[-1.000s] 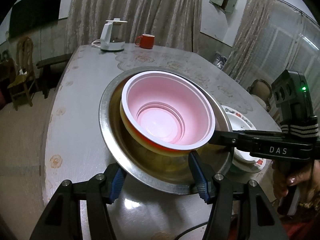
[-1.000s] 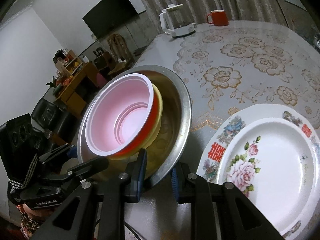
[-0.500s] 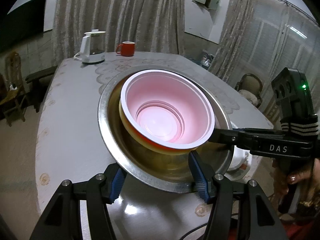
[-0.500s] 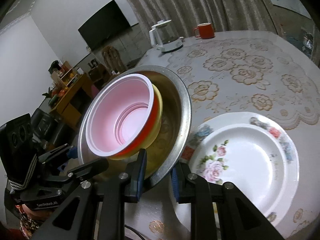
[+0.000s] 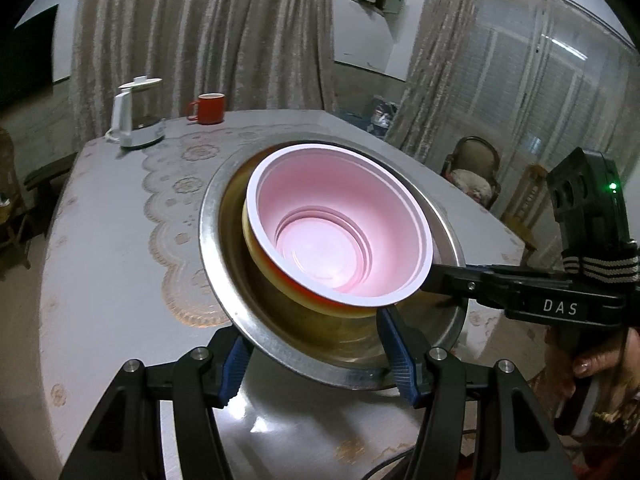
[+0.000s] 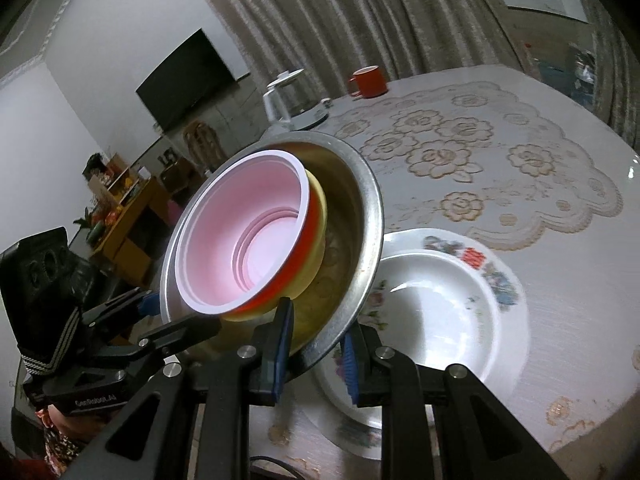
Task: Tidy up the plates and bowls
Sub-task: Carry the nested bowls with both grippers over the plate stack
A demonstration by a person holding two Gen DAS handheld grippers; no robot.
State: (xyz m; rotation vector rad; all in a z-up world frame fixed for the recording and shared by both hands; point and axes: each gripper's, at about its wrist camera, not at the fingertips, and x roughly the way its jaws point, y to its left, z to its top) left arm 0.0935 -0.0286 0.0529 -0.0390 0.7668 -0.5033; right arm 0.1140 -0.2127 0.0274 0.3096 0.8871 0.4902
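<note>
A steel basin [image 6: 362,216], tilted and clear of the counter, holds a yellow bowl [image 6: 316,248] nesting a red, pink-lined bowl [image 6: 256,232]. Two stacked floral plates [image 6: 496,280] lie right of it.

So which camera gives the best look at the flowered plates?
The right wrist view: the flowered plates lie on the table beside the steel basin, partly under its rim. In the left wrist view the basin hides them entirely.

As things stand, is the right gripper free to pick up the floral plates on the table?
Probably not: the right gripper is shut on the steel basin's rim, and the basin hangs over the floral plates.
</note>
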